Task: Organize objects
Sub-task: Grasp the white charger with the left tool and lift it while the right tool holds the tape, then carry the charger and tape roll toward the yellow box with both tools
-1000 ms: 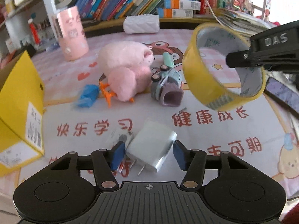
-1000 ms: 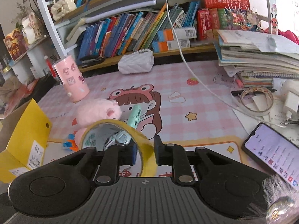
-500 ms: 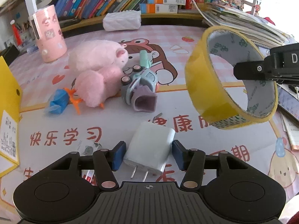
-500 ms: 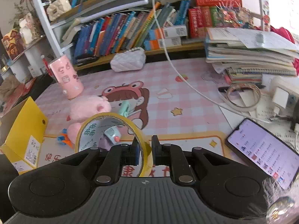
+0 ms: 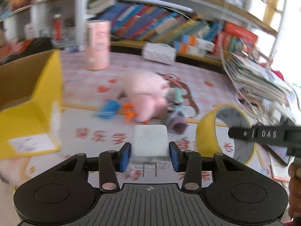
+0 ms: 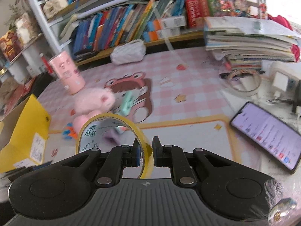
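My left gripper [image 5: 150,157] holds a white plug-in charger [image 5: 149,140] above the mat, prongs pointing back at the camera. Its jaws are closing, and both blue pads press on the charger's sides. My right gripper [image 6: 146,153] is shut on the wall of a yellow tape roll [image 6: 90,131], held upright above the mat. In the left wrist view that tape roll [image 5: 206,137] hangs at the right, pinched by the black right gripper [image 5: 263,134]. An open yellow box [image 5: 37,116] stands at the left.
A pink plush [image 5: 144,94], a blue and orange toy [image 5: 111,109] and a purple toy car [image 5: 175,124] lie mid-mat. A pink cup [image 5: 97,45] and a white pouch [image 6: 129,51] stand farther back. At the right are a phone [image 6: 267,133] and a book stack [image 6: 250,43].
The left gripper closed on the charger and lifted it off the mat, swinging left so the yellow box came into view. The right gripper still grips the tape roll and has shifted only slightly.
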